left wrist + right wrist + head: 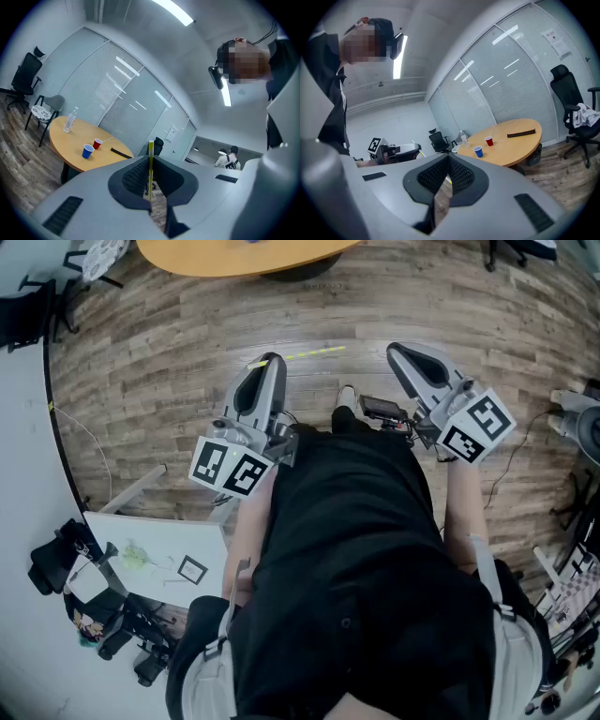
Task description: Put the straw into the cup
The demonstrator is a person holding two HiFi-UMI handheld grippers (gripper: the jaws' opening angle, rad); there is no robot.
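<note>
My left gripper [270, 360] is shut on a thin yellow straw [314, 353], which sticks out sideways over the wooden floor. In the left gripper view the straw [150, 164] stands upright, pinched between the dark pads. A round wooden table [65, 140] stands well ahead, with a blue cup [87, 151] and a red cup [98, 143] that has a straw in it. My right gripper [398, 351] is held level beside the left, shut with nothing in it. From the right gripper view I see the blue cup [478, 151], the red cup [489, 141] and the left gripper [416, 148].
A clear bottle [70, 119] and a flat black bar [121, 153] also lie on the table. Black office chairs [572, 101] stand around the room. A white table [159, 554] with papers is at my lower left. A person [227, 158] stands in the far doorway.
</note>
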